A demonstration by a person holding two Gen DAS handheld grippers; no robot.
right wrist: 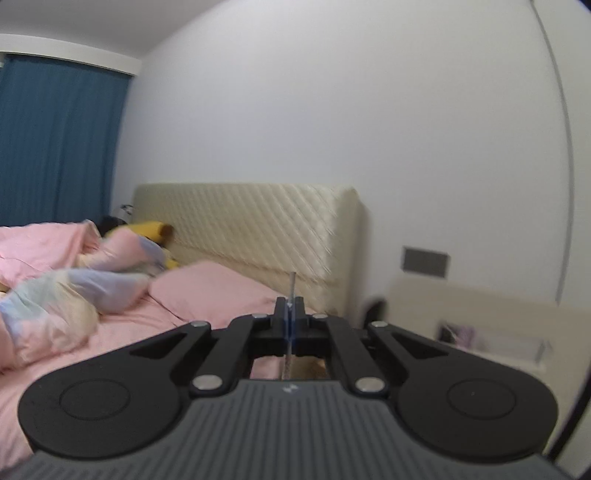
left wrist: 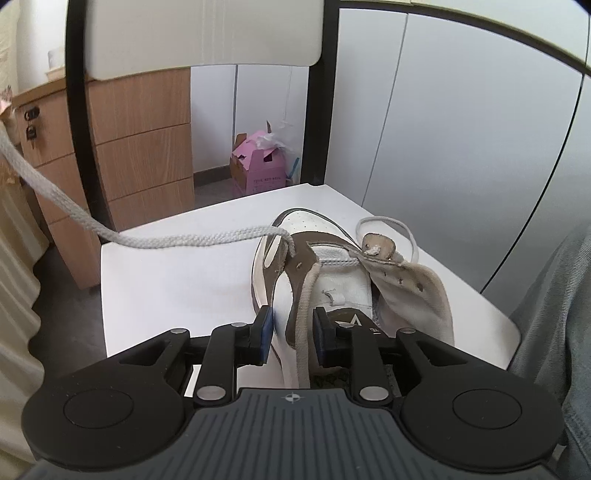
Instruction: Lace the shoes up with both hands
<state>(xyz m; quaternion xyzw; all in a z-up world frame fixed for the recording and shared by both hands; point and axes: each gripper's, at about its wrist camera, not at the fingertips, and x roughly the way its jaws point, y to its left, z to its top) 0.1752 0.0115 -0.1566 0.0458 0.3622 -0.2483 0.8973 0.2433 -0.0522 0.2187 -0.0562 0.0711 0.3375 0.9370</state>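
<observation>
A white and brown sneaker [left wrist: 343, 280] lies on a white chair seat [left wrist: 166, 288], toe away from me, its tongue showing. My left gripper [left wrist: 293, 325] stands open astride the shoe's left eyelet flap; the left pad rests at the white side and the right pad sits just clear of the beige collar edge. A grey-white shoelace [left wrist: 184, 242] leaves a front eyelet and runs taut up to the left, out of view. Its other end [left wrist: 402, 229] loops beside the toe. My right gripper [right wrist: 289, 310] is shut on the shoelace, whose tip [right wrist: 293, 284] pokes up past the fingertips.
The chair's white backrest [left wrist: 203, 33] and black frame rise behind the shoe. A wooden drawer cabinet [left wrist: 140, 147] stands left, a pink box [left wrist: 258, 166] on the floor. A person's grey leg [left wrist: 554, 314] is at right. The right wrist view faces a bed [right wrist: 184, 306] and bedside table [right wrist: 461, 314].
</observation>
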